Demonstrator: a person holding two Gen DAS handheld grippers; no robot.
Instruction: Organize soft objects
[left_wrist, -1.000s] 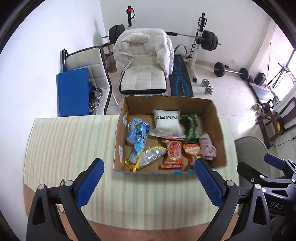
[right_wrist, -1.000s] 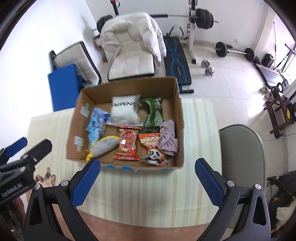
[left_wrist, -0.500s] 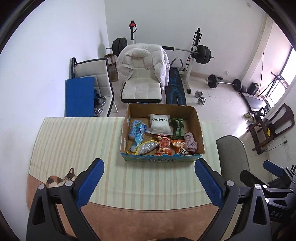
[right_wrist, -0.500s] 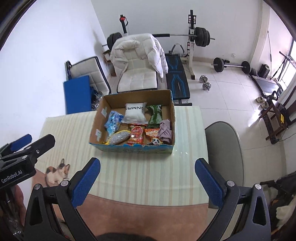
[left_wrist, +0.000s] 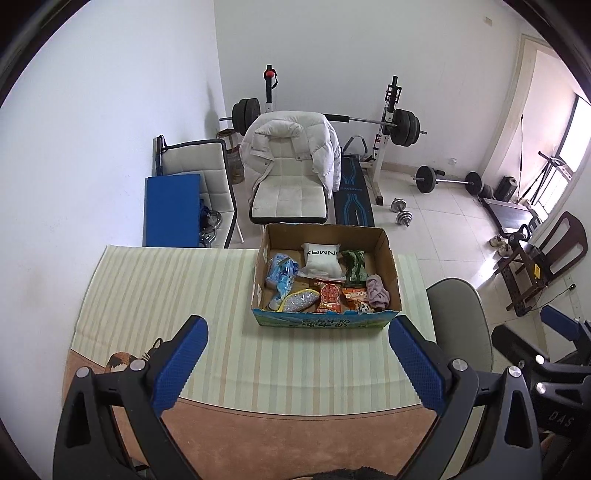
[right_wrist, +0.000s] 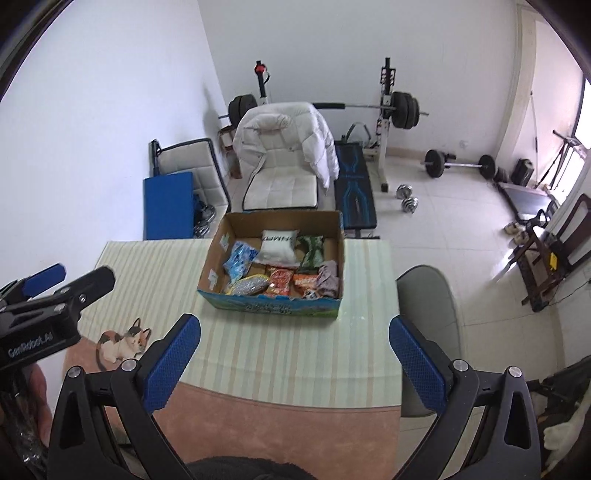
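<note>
Cardboard box stands on the striped tablecloth, toward its far right part. Inside the box: white pouch at the back, green packet right of it, blue packet along the left wall, red snack packs at the front, a mauve cloth in the front-right corner. Nothing soft lies outside the box. Left gripper and right gripper hang spread wide and empty, well short of the box. Whether contents are sorted is unclear at this range; the task looks essentially complete.

Black gripper frames with silver screws carry blue textured fingers.
</note>
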